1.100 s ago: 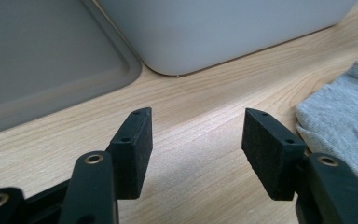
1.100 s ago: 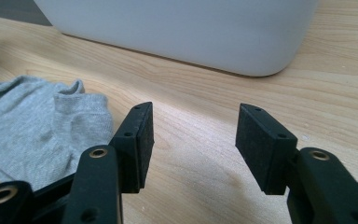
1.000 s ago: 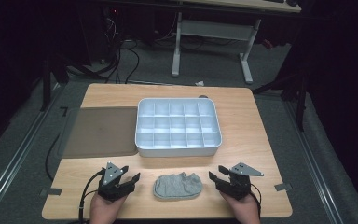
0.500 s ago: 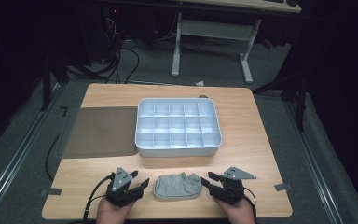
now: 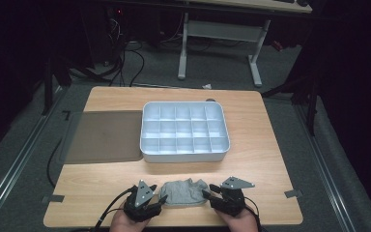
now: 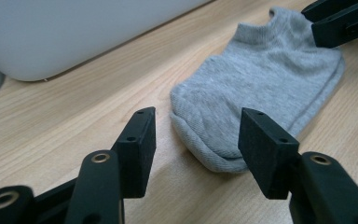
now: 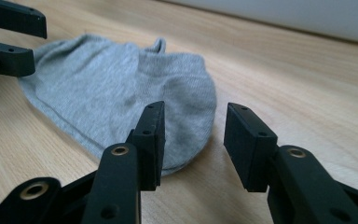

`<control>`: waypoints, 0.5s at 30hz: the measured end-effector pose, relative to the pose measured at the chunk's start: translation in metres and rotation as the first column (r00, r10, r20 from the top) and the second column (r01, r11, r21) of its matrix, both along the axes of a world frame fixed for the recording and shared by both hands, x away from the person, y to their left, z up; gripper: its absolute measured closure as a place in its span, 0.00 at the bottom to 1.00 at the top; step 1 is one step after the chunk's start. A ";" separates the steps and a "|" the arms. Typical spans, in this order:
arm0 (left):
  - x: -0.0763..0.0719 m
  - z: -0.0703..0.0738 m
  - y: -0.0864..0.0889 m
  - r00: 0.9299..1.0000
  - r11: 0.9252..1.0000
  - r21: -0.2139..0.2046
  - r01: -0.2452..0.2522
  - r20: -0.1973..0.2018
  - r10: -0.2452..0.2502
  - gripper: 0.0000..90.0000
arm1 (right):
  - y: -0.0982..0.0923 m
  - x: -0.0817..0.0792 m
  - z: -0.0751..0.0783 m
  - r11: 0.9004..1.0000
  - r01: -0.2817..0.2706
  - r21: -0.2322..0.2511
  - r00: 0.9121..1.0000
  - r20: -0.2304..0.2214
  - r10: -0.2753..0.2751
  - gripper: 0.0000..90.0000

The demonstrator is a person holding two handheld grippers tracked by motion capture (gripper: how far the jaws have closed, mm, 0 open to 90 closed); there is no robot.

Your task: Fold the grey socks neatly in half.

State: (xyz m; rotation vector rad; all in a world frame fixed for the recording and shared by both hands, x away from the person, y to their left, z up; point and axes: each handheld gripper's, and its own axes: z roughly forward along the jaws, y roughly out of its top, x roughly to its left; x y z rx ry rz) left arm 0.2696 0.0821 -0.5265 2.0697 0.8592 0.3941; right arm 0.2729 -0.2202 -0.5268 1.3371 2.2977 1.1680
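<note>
A grey ankle sock (image 5: 183,192) lies flat near the table's front edge. My left gripper (image 5: 160,199) is at its left end and stands open. In the left gripper view the rounded end of the sock (image 6: 242,93) reaches in between the jaws of the left gripper (image 6: 196,142) without being pinched. At the sock's right end my right gripper (image 5: 208,195) is open, and its jaws have just been closing. The right gripper view has the sock (image 7: 121,93) with its edge lying between the jaws of the right gripper (image 7: 193,140), the pads not pressing on it.
A white tray (image 5: 186,157) with several small compartments stands mid-table behind the sock. A dark grey mat (image 5: 104,135) lies to its left. Bare wooden table (image 5: 261,145) runs along the right side and the front.
Both grippers have slid inward along the front edge, from either side, up to the ends of the sock. The sock has not moved.
</note>
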 end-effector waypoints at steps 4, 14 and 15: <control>-0.001 -0.003 -0.003 1.000 0.999 0.038 0.003 0.001 -0.003 0.52 | 0.004 0.000 -0.003 1.000 0.002 -0.014 1.000 -0.009 -0.002 0.67; -0.004 -0.004 -0.008 1.000 0.996 0.088 0.002 0.019 -0.004 0.53 | 0.008 -0.003 -0.003 0.999 -0.006 -0.031 1.000 -0.006 0.006 0.84; -0.004 -0.004 -0.008 1.000 0.996 0.088 0.002 0.019 -0.003 0.53 | 0.008 -0.003 -0.003 0.999 -0.006 -0.031 1.000 -0.006 0.006 0.84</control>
